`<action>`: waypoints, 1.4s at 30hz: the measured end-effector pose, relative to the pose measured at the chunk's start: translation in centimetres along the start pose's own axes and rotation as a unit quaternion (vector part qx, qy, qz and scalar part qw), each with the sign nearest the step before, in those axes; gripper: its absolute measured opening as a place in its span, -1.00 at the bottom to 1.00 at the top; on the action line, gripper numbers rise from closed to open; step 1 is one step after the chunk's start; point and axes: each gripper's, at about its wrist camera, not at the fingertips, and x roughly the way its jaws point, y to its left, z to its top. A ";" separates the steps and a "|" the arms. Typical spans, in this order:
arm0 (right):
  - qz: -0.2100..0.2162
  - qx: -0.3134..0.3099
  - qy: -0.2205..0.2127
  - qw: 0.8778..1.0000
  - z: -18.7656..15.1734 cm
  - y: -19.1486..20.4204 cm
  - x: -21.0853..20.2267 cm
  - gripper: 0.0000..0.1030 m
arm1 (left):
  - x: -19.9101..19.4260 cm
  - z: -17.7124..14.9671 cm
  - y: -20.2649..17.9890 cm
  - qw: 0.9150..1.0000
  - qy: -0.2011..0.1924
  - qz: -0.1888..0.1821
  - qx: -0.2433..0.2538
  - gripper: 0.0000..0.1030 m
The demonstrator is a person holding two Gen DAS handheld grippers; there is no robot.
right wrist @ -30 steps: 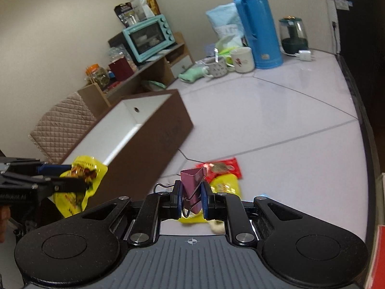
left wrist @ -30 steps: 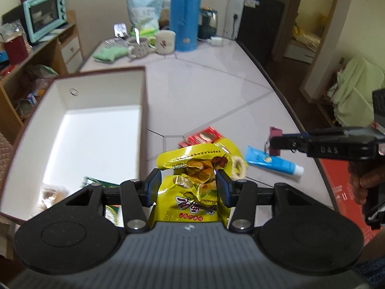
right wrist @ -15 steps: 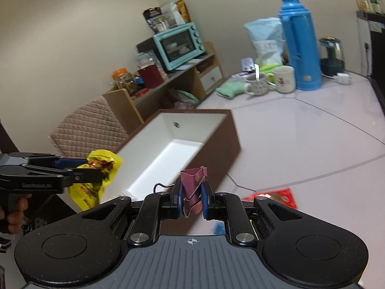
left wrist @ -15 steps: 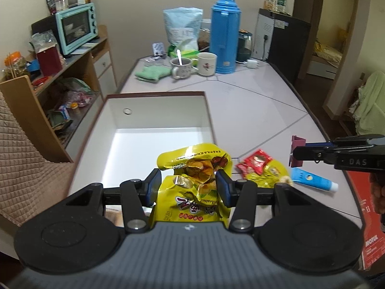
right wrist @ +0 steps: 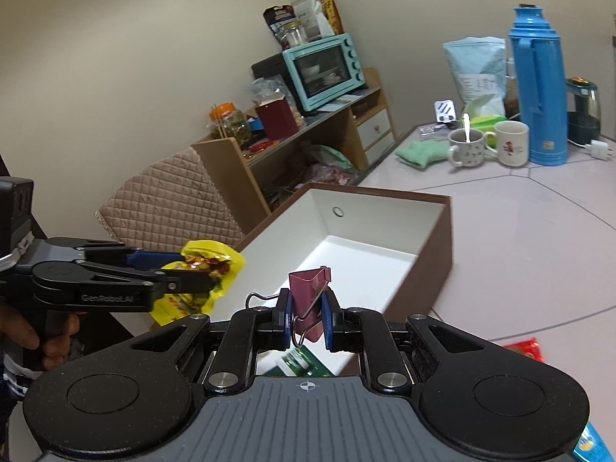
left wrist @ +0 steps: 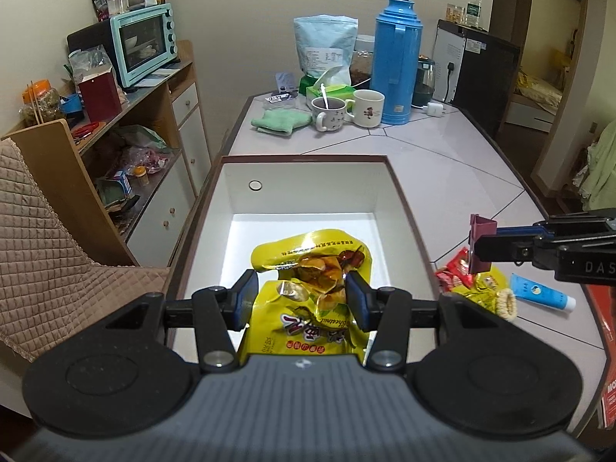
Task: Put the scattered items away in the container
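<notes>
My left gripper [left wrist: 301, 300] is shut on a yellow snack bag [left wrist: 308, 269] and holds it over the near end of the brown box [left wrist: 408, 208] with a white inside. It also shows in the right wrist view [right wrist: 184, 275] with the bag [right wrist: 210, 260]. My right gripper [right wrist: 306, 317] is shut on a maroon binder clip [right wrist: 308, 288] above the box's near rim [right wrist: 439, 238]. In the left wrist view the clip [left wrist: 479, 242] hangs just right of the box. A green packet [right wrist: 304, 364] lies inside the box.
A red packet [left wrist: 454, 273], a yellow packet [left wrist: 489, 288] and a blue tube [left wrist: 543, 296] lie on the table right of the box. Two mugs [left wrist: 346, 109], a green cloth [left wrist: 281, 123] and a blue thermos [left wrist: 398, 65] stand at the far end. A quilted chair [left wrist: 42, 238] is left.
Both grippers moved left with their loads. The snack bag went from over the table to over the box. The clip came to the box's near rim.
</notes>
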 end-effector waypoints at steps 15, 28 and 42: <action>-0.027 0.004 0.046 0.999 1.2 1.3 6.0 -0.73 | 4.3 0.1 4.1 0.999 0.034 -0.024 0.004 -0.14; -0.057 -0.001 0.091 0.994 1.4 0.5 10.2 -0.73 | 11.3 -0.6 5.2 0.995 0.090 -0.050 0.000 -0.14; -0.075 -0.027 0.131 0.988 1.0 0.0 13.1 -0.72 | 13.8 -0.9 6.0 0.990 0.126 -0.070 -0.007 -0.12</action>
